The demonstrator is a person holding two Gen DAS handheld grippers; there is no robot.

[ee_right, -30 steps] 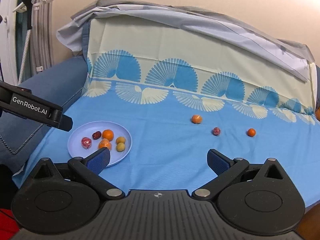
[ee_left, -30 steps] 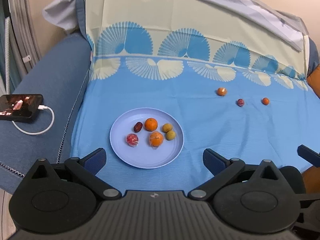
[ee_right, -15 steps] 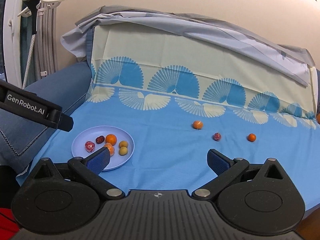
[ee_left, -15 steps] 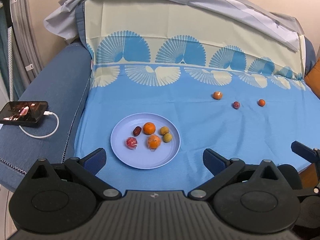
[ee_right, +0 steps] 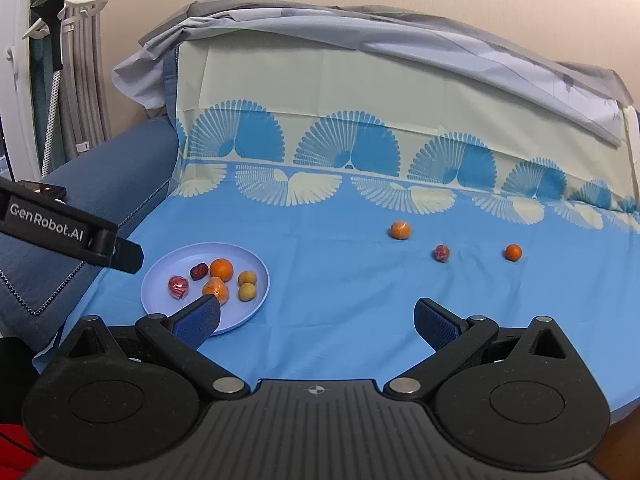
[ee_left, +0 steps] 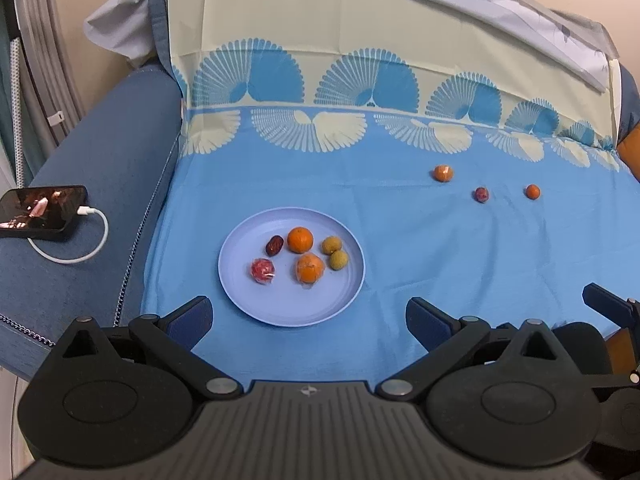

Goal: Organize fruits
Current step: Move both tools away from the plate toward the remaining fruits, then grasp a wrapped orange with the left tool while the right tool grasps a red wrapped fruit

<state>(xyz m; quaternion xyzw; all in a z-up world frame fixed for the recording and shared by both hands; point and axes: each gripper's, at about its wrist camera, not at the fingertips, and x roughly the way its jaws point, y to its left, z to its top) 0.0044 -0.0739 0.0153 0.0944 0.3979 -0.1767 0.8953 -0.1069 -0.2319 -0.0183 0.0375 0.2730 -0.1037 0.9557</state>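
A smooth, round, pale blue plate (ee_left: 256, 304) lay near the left edge of a sofa seat draped in a thin blue sheet (ee_left: 400, 248) printed with cream and blue fan shapes; the sheet showed soft creases and ran up over the backrest. The plate held six small fruits: two glossy round tangerines (ee_left: 300, 239), the nearer one (ee_left: 309, 268) apparently in clear wrap, a wrinkled dark red date (ee_left: 274, 245), a red fruit in crinkled wrap (ee_left: 262, 271), and two dull yellow-green round fruits (ee_left: 331, 245) touching each other.

Three fruits lay loose on the sheet toward the seat's back right, well apart from the plate: a tangerine (ee_left: 443, 173), a small dark red fruit (ee_left: 482, 194) and a smaller orange fruit (ee_left: 532, 191); what kind the last two were was hard to make out.

The left hand-held gripper (ee_left: 308, 320) hung over the front edge of the seat, its matte black, blue-padded fingers spread wide apart with nothing between them. The right hand-held gripper (ee_right: 316, 316) was likewise wide apart and empty; in its own view its left pad covered part of the plate's near rim and the wrapped tangerine.

On the blue fabric armrest (ee_left: 100, 184) a phone (ee_left: 42, 212) lay flat, screen lit, with a white cable (ee_left: 80, 254) plugged in. A crumpled grey cover (ee_right: 440, 56) topped the backrest.
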